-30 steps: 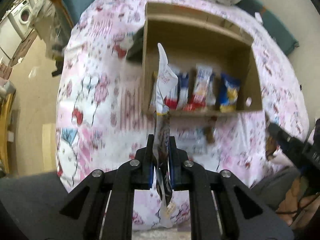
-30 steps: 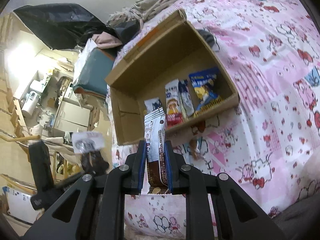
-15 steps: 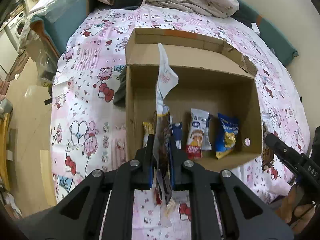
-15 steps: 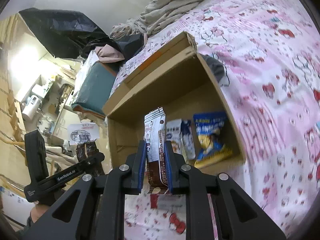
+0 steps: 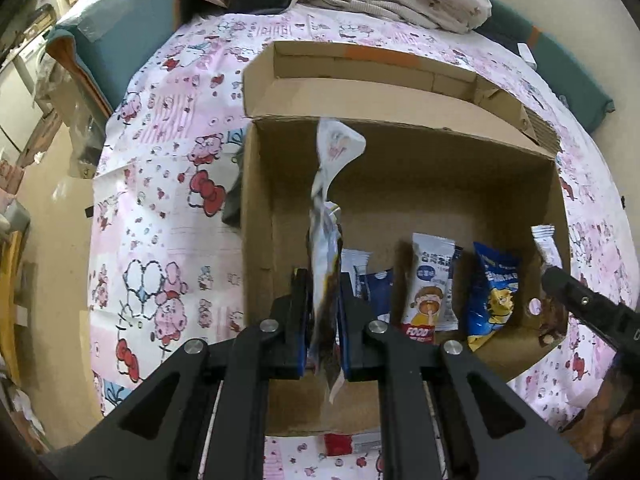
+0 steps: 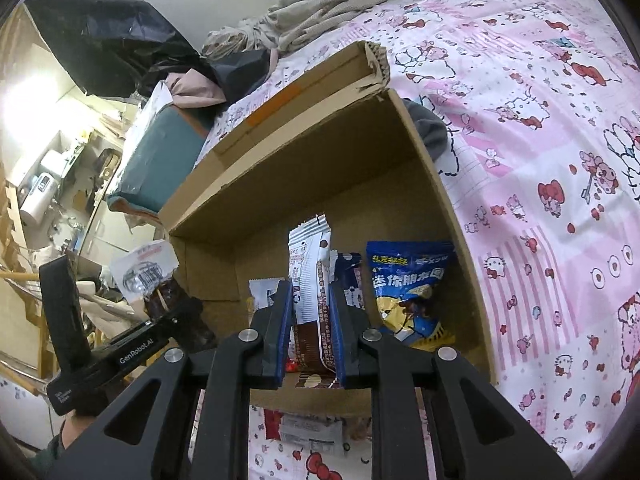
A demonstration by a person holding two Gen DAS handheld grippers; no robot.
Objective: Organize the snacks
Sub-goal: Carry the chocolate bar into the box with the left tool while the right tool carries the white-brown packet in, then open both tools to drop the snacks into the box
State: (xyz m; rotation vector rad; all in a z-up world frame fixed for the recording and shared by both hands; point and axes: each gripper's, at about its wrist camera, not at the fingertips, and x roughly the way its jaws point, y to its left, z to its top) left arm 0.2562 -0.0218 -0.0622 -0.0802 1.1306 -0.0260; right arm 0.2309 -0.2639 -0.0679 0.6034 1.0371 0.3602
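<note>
Snack packets in cardboard box [image 5: 400, 184], one lettered "FOOD" [image 5: 428, 284]; left gripper [image 5: 323, 312] and "GenRobot.AI" right gripper [image 6: 310, 320] each pinching another

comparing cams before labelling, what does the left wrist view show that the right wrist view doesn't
Only the left wrist view shows the white and red snack pack standing in the row, and the thin white packet clamped in the left gripper. Only the right wrist view shows the brown and white bar clamped in the right gripper and the black bag beyond the bed. Both show the cardboard box and the blue snack bag.
</note>
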